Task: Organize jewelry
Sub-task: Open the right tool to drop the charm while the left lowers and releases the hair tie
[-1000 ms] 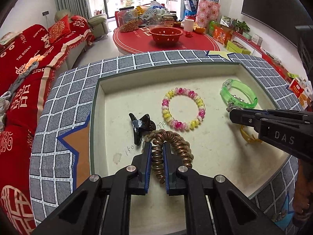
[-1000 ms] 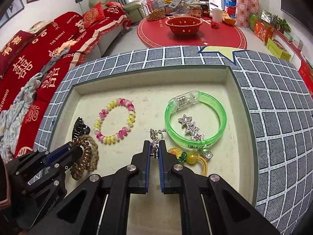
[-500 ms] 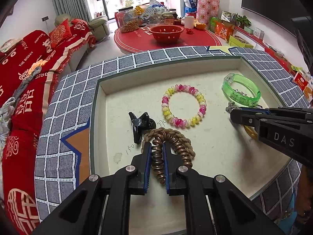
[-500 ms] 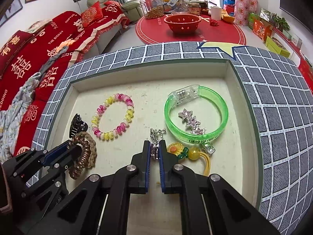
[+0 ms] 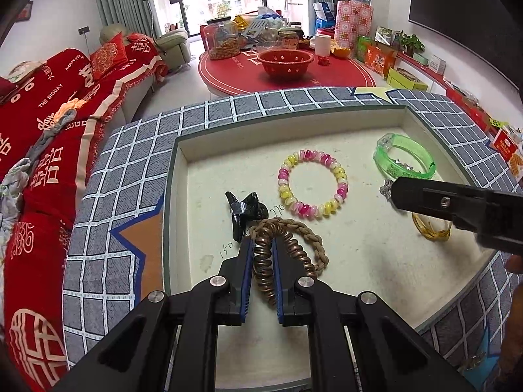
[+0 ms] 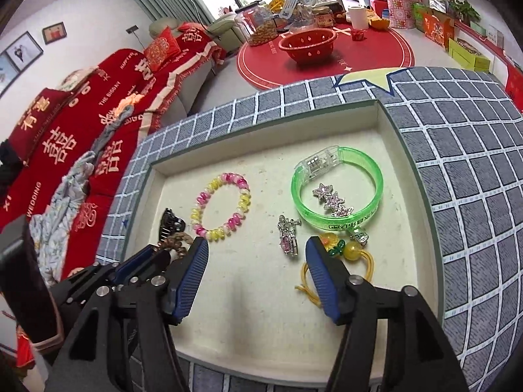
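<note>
Bronze coils of a spiral hair tie (image 5: 263, 263) sit clamped between the blue pads of your left hand-held gripper (image 5: 261, 272), low in the cream-lined tray (image 5: 327, 130) with its grey checked border. A braided tan hair tie (image 5: 313, 238) loops just beside it at about 2 o'clock, and a black hair clip (image 5: 243, 210) lies touching the pile at 11 o'clock. Your right hand-held gripper (image 6: 258, 263) has just been opening; its jaws stand wide and released, with a silver earring set with a pink stone (image 6: 287, 240) lying on the tray floor between the tips, touched by neither pad. At 1 o'clock from that earring rests a green bangle (image 6: 338, 192), with a silver star clip (image 6: 333, 200) inside its ring. A yellow hair tie with a flower charm (image 6: 346, 251) lies against the right finger at 3 o'clock. At 10 o'clock from the earring, well apart, lies the pink and yellow spiral bracelet (image 6: 222, 210).
</note>
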The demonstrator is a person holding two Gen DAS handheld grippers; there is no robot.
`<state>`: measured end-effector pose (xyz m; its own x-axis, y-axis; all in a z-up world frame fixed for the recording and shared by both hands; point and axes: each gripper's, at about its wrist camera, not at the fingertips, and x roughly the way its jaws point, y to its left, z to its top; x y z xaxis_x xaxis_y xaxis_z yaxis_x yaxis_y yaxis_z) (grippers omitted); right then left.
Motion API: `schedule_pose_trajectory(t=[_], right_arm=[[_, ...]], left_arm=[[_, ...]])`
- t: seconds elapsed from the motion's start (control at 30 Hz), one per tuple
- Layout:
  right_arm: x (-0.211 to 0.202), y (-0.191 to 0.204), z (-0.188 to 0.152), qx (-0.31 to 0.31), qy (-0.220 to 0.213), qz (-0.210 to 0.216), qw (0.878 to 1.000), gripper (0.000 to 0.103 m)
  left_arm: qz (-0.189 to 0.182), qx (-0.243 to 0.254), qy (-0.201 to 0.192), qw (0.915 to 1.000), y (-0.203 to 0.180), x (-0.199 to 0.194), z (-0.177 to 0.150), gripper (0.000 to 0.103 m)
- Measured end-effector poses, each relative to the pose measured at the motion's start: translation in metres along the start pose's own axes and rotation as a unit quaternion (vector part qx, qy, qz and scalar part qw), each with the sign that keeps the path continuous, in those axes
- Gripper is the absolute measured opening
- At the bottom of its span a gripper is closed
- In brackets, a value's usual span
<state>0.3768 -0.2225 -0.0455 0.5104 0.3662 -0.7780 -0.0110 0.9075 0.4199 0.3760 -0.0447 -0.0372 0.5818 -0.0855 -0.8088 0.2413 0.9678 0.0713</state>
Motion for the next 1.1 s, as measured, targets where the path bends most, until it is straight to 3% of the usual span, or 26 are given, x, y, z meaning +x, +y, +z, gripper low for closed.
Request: schedule_pose_trajectory(t=[0.3,0.63,0.67,0.7,0.73,0.8,1.0,1.03,1.07,1.1], right_arm=[[-0.031,-0.008,-0.004,0.024,-0.030,-0.009,0.999,0.067],[-0.046,-0.016,-0.011,0.026,-0.033,-0.025,0.999,0.067],[-0.046,-0.016,-0.011,0.024,-0.034,-0.028,0.999,0.067],[-0.048,-0.016,-0.012,0.022,-0.036,-0.031,0.999,0.067],[-0.049,-0.016,-0.012,0.020,-0.038,-0.033,0.999,0.067],[-0.052,-0.015,-0.013,0.016,-0.041,-0.035,0.998,0.067],[-0.059,-0.015,-0.014,0.012,-0.044,-0.049,0.998,0.068],[-0.060,-0.015,-0.015,0.011,-0.045,-0.052,0.998,0.070],[-0.062,-0.014,-0.016,0.009,-0.046,-0.055,0.997,0.081],[-0.063,-0.013,-0.018,0.005,-0.050,-0.061,0.997,0.084]], left_arm=[[0.013,0.000,-0.017,0.9998,-0.001,-0.010,0.003,0.025],[0.022,-0.004,-0.020,0.9995,0.000,-0.011,0.004,0.025],[0.024,-0.005,-0.020,0.9995,0.000,-0.012,0.005,0.037],[0.026,-0.008,-0.020,0.9994,0.001,-0.013,0.006,0.058],[0.031,-0.014,-0.026,0.9991,0.002,-0.016,0.006,0.103],[0.036,-0.023,-0.061,0.9972,0.004,-0.028,0.005,0.103],[0.042,-0.016,-0.061,0.9971,0.002,-0.038,0.006,0.103],[0.044,-0.017,-0.061,0.9970,0.003,-0.039,0.005,0.103],[0.046,-0.018,-0.060,0.9969,0.004,-0.040,0.005,0.103],[0.049,-0.017,-0.061,0.9968,0.005,-0.041,0.004,0.103]])
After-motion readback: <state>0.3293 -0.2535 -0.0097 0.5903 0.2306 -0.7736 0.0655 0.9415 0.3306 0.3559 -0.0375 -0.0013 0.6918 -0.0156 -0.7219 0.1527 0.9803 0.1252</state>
